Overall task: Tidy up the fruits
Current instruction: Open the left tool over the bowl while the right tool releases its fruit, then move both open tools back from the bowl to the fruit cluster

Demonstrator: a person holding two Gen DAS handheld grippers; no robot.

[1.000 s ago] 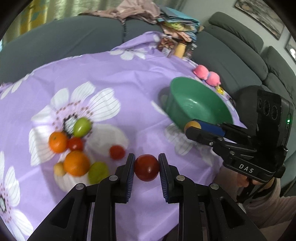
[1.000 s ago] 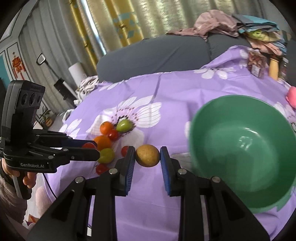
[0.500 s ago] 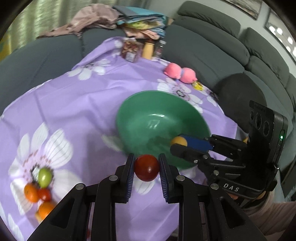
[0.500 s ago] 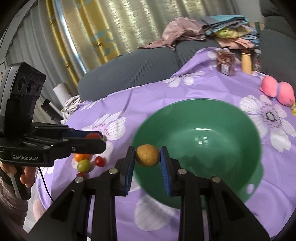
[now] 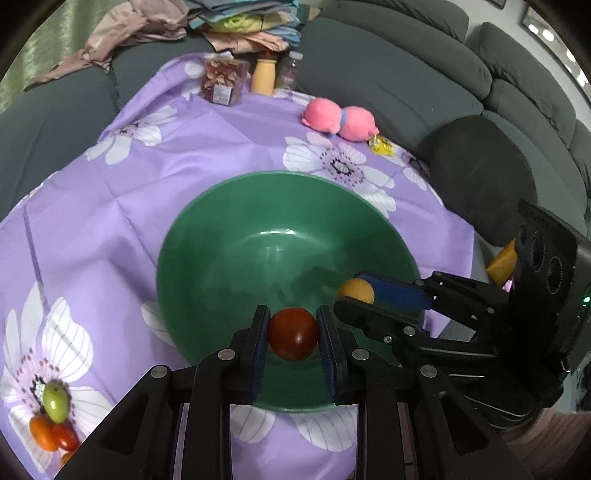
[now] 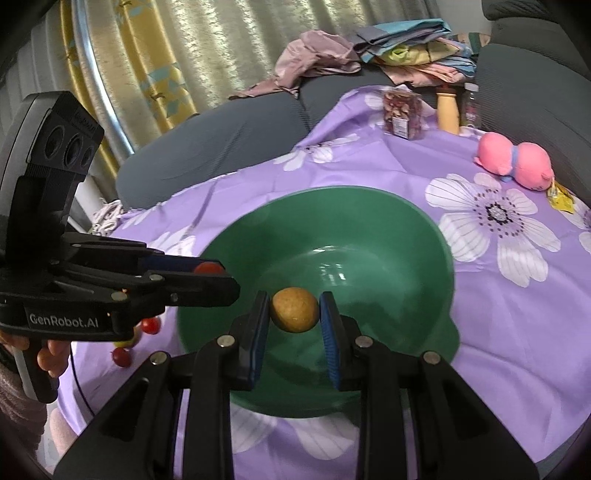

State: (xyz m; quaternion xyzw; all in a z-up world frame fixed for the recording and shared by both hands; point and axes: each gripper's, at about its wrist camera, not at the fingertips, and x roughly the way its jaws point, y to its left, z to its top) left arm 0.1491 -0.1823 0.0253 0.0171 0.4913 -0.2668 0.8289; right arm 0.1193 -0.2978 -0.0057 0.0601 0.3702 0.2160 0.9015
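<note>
Dark red round tomato (image 5: 293, 333) pinched between blue pads of left tongs (image 5: 293, 338), held over near part of glossy green plastic bowl (image 5: 236, 236), above its inner wall, not touching it. Tan-yellow round fruit (image 6: 294, 309) clamped the same way in right tongs (image 6: 294, 314), also over the bowl's near side, clear of the bottom. Both tongs closed on their fruit, side by side over the same bowl; right tongs seen in left view entering from the right with the tan fruit at the tip. Bowl otherwise bare inside, sitting on purple cloth with white flower print (image 5: 110, 177) covering the desk, near the desk's front edge.

Remaining fruit cluster toward the desk's left side: green oval fruit (image 5: 56, 401), small orange fruit (image 5: 41, 432) and red tomato (image 5: 65, 437) touching each other on a white flower; in right view, small red cherry tomatoes (image 6: 150, 325) partly hidden behind left tongs.

Far edge of desk: clear box of dried red snacks (image 5: 222, 83), yellow bottle (image 5: 263, 75), dark jar beside it. Pink plush toy (image 5: 338, 119) at far right edge, yellow wrapper (image 5: 382, 144) just beside it. Grey sofa (image 5: 388, 81) wrapping behind the desk, pile of clothes (image 5: 236, 22) on its back. Person's hand (image 6: 48, 354) on left tongs' handle.
</note>
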